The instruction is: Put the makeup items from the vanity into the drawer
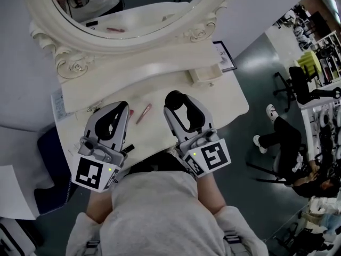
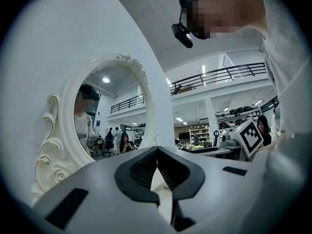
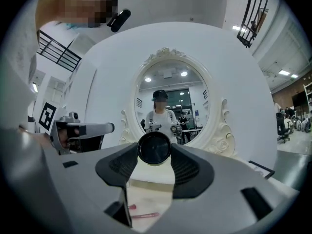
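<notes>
My right gripper (image 1: 175, 97) hovers over the middle of the white vanity top (image 1: 224, 108), shut on a round black compact (image 3: 154, 148) pinched between its fingertips. In the head view the compact (image 1: 175, 97) shows as a dark knob at the jaw tips. A slim pink lip gloss tube (image 1: 144, 113) lies on the top between the two grippers and shows below the jaws in the right gripper view as the tube (image 3: 145, 215). My left gripper (image 1: 123, 106) hangs to its left, shut and with nothing in it, its pads touching (image 2: 157, 162). A small pink item (image 1: 131, 112) lies by it.
The oval mirror (image 1: 133, 33) rises at the back above a raised shelf with a small drawer box (image 1: 205, 74). A framed card (image 1: 225, 55) lies at the right rear corner, papers (image 1: 57, 105) at the left edge. A blue stool (image 1: 50, 143) stands left; a person (image 1: 282, 137) sits on the floor at right.
</notes>
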Demonstrator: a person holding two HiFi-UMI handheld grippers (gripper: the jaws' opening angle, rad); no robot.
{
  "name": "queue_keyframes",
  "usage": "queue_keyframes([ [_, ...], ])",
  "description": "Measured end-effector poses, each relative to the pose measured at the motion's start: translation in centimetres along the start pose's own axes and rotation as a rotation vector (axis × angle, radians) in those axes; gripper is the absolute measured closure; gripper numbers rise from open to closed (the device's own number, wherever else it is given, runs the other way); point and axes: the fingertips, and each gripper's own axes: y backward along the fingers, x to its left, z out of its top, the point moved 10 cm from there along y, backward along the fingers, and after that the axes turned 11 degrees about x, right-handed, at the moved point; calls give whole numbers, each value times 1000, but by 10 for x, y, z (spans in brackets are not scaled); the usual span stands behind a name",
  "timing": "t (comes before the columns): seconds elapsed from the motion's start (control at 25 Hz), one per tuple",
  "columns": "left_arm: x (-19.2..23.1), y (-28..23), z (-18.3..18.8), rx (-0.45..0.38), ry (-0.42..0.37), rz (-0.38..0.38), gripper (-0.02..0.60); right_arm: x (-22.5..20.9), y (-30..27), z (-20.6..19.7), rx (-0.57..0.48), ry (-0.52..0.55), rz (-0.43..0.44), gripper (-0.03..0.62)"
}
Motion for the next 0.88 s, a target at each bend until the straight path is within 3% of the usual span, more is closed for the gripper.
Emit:
queue_keyframes([
  [0.88, -40, -51, 17, 8, -7, 137, 566, -106, 12, 7, -8, 17, 34, 368],
])
